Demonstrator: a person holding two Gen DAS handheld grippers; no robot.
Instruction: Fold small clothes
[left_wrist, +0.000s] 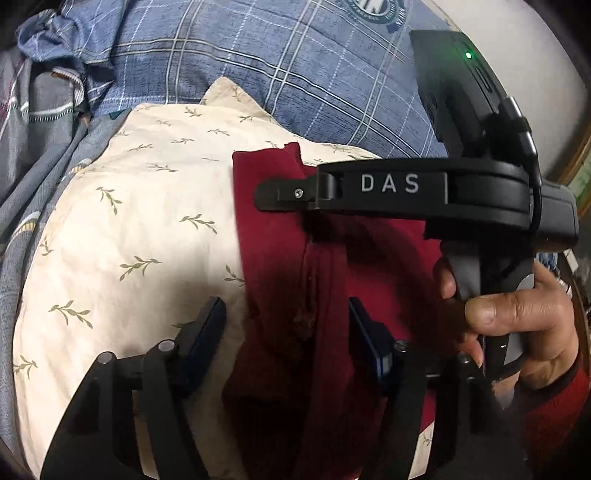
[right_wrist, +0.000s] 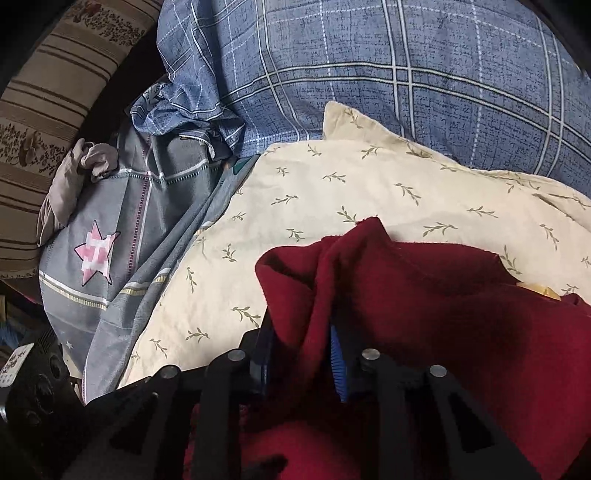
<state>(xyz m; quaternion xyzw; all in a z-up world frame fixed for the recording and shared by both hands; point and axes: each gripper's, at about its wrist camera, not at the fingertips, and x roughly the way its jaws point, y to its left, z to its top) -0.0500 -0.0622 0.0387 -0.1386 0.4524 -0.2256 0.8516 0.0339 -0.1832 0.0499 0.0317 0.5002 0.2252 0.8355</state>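
A dark red garment (left_wrist: 280, 229) lies on a cream pillow with a leaf print (left_wrist: 140, 206). My left gripper (left_wrist: 286, 314) is open, its fingers standing either side of a bunched fold of the red cloth. My right gripper (left_wrist: 269, 195) reaches in from the right over the garment's top edge. In the right wrist view my right gripper (right_wrist: 301, 343) is shut on a raised fold of the red garment (right_wrist: 424, 306), which drapes over its fingers and hides their tips. The cream pillow (right_wrist: 332, 192) lies beneath it.
A blue plaid pillow (left_wrist: 258, 62) lies behind the cream one and also shows in the right wrist view (right_wrist: 406, 74). Grey bedding with a pink star (right_wrist: 110, 243) is crumpled at the left. A striped brown cushion (right_wrist: 44, 110) stands far left.
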